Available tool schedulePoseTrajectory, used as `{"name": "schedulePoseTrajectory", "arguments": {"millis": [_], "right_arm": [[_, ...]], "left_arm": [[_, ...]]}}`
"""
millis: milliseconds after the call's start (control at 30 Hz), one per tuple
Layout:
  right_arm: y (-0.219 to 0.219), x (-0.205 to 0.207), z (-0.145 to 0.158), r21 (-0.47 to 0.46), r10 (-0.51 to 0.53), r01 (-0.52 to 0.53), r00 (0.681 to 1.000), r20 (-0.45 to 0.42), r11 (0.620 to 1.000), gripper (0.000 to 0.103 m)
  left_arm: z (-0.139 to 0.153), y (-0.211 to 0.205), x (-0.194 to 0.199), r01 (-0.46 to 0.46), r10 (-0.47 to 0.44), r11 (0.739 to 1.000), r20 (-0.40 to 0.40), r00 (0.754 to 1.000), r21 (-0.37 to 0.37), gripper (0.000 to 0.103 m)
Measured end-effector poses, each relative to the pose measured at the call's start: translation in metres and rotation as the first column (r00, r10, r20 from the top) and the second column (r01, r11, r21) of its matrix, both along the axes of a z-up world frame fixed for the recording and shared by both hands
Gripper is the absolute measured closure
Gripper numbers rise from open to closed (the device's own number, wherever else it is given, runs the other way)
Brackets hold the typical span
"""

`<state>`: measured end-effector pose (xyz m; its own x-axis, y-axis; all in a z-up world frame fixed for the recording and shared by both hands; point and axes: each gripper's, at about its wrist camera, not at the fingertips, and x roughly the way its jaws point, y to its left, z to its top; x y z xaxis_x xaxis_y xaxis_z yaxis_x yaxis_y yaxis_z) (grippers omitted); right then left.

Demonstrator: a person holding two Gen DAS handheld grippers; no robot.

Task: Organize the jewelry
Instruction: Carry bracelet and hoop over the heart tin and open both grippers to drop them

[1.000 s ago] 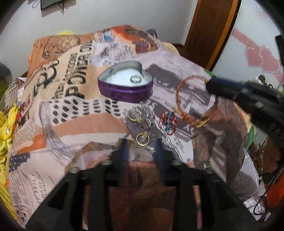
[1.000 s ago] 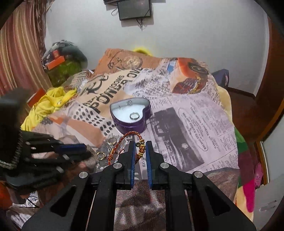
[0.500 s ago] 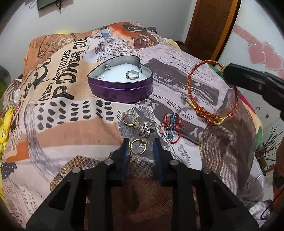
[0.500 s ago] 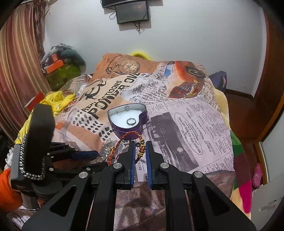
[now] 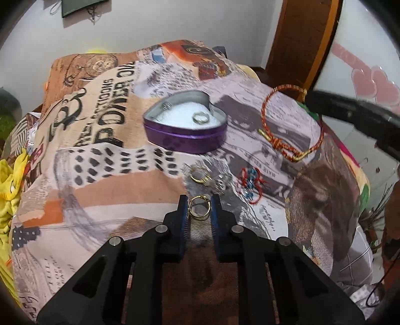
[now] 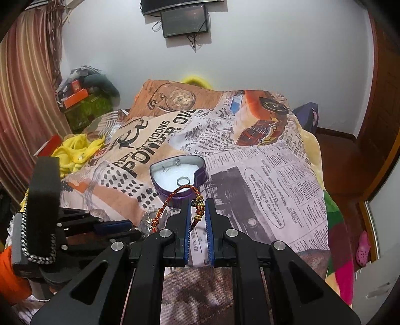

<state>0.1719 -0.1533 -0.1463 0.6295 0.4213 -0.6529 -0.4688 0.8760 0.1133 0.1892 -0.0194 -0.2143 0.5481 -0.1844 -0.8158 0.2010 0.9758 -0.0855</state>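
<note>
A purple heart-shaped tin (image 5: 186, 126) with a white pad holds a silver ring (image 5: 200, 117) and an earring; it also shows in the right wrist view (image 6: 178, 178). My left gripper (image 5: 199, 203) is shut on a gold ring (image 5: 199, 204), lifted just above the blanket. My right gripper (image 6: 196, 208) is shut on a red and gold thread bracelet (image 6: 175, 201), which hangs in the air right of the tin in the left wrist view (image 5: 291, 125). A gold ring (image 5: 198, 174), a silver piece (image 5: 221, 181) and a red and blue bead piece (image 5: 251, 185) lie on the blanket.
The bed is covered by a newspaper-print blanket (image 6: 270, 175). A yellow cloth (image 6: 75, 150) lies at the left edge. A wooden door (image 5: 302, 37) stands at the back right. A dark screen (image 6: 185, 21) hangs on the wall.
My left gripper closed in on the gold ring and took hold of it. My right gripper lifted the bracelet higher and carried it toward the tin.
</note>
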Motion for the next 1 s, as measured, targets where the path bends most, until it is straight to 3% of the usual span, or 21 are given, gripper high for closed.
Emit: {"name": "schedulePoseTrajectory", "arguments": {"millis": [500, 1000], "right_arm": [[0.02, 0.024, 0.008, 0.018, 0.001, -0.001, 1.0, 0.027, 1.0, 0.093], [0.044, 0.054, 0.001, 0.024, 0.019, -0.019, 1.0, 0.022, 1.0, 0.093]], "left_arm": [[0.056, 0.028, 0.015, -0.042, 0.052, 0.997, 0.143, 0.988, -0.069, 0.087], [0.06, 0.037, 0.054, -0.044, 0.058, 0.996, 0.184, 0.981, -0.077, 0.087]]}}
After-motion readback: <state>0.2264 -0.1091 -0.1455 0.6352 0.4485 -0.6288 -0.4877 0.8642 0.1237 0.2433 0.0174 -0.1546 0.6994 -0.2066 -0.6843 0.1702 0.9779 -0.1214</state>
